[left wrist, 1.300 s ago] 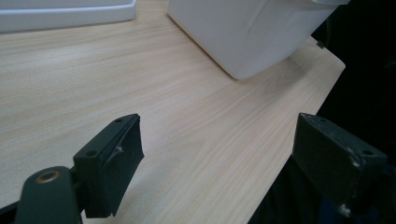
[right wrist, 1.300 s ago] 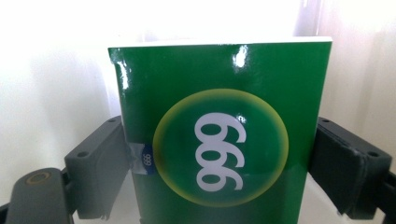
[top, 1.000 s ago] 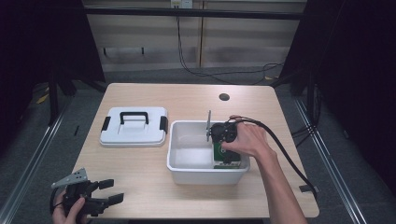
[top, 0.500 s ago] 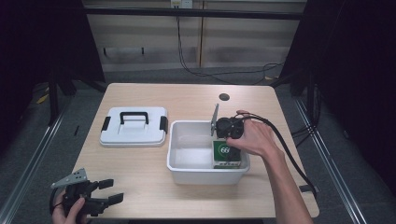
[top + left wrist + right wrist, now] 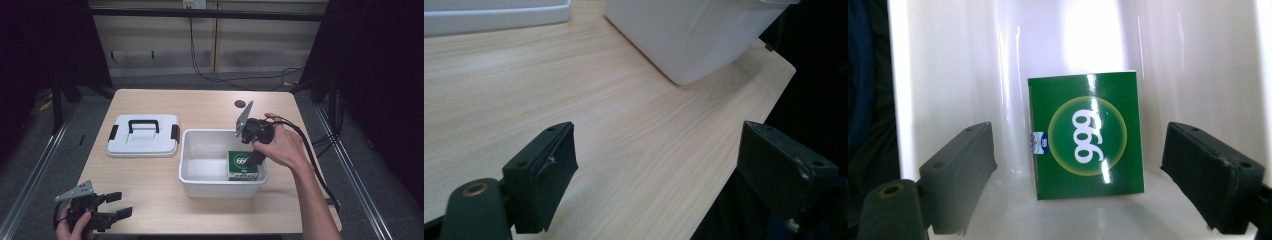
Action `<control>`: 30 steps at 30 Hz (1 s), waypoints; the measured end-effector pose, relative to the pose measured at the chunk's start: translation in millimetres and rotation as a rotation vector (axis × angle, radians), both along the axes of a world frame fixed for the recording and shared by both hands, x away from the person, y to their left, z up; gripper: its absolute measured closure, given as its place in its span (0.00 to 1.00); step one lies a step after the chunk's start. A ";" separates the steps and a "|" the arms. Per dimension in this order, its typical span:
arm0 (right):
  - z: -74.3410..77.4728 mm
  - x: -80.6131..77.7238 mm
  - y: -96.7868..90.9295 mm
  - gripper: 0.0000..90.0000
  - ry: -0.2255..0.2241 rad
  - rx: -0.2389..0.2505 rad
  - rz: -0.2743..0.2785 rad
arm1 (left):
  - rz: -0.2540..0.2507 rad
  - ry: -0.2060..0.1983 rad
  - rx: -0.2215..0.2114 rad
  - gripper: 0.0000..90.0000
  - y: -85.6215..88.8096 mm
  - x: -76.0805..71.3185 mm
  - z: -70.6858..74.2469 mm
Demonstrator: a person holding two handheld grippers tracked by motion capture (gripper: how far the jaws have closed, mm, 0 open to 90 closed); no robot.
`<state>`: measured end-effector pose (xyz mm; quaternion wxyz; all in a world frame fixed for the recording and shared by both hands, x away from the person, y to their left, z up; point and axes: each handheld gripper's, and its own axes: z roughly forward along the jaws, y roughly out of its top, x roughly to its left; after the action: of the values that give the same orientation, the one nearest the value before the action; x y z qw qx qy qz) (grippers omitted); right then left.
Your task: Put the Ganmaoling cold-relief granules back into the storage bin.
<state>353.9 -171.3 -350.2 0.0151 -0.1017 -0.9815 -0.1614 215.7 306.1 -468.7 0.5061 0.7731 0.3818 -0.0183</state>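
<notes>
Dark room all around, and sitting in the middle is the light wooden counter (image 5: 150, 172) with a white lid (image 5: 143, 136), black handle on top, lying flat at the left and an open white bin (image 5: 220, 184) just right of centre. Inside the bin's right end a small green box (image 5: 243, 163) with a round yellow emblem is lying flat on the floor of it. Looks to me like the box has just been dropped off and the right claw (image 5: 257, 156) is hanging just above it, pointing down into the bin. From the right gripper view its jaws are standing wide on either side of the green box (image 5: 1087, 134), not touching it, and they've just been closing in a little with nothing pinched. Next move, I'm guessing, is lifting that claw clear of the rim and going for the lid, which needs a clean grab on the handle. The left claw (image 5: 118, 205) is sitting down at the near left corner, jaws spread wide and holding nothing, well apart from the bin.
</notes>
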 end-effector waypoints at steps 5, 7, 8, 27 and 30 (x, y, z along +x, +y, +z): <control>8.0 -4.9 -13.7 0.15 -0.022 0.081 -0.024 | 0.000 0.000 0.001 0.18 -0.1 0.2 -0.2; 10.0 -7.6 -19.2 0.15 -0.028 0.106 -0.040 | 0.001 -0.001 0.001 0.18 -0.1 0.0 0.0; 10.8 -9.0 -22.1 0.15 -0.037 0.119 -0.044 | 0.001 -0.001 0.001 0.18 -0.1 0.0 0.0; 6.2 -45.1 -89.4 0.22 -0.213 0.454 -0.226 | 0.003 0.003 0.001 0.18 -0.4 0.0 -0.3; 5.0 -50.1 -95.4 0.23 -0.225 0.468 -0.246 | 0.002 0.000 0.002 0.18 -0.2 0.1 -0.2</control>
<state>303.9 -266.6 -345.2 -0.0905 -0.1954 -0.8933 -0.3945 215.8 306.0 -468.9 0.5052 0.7735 0.3825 -0.0175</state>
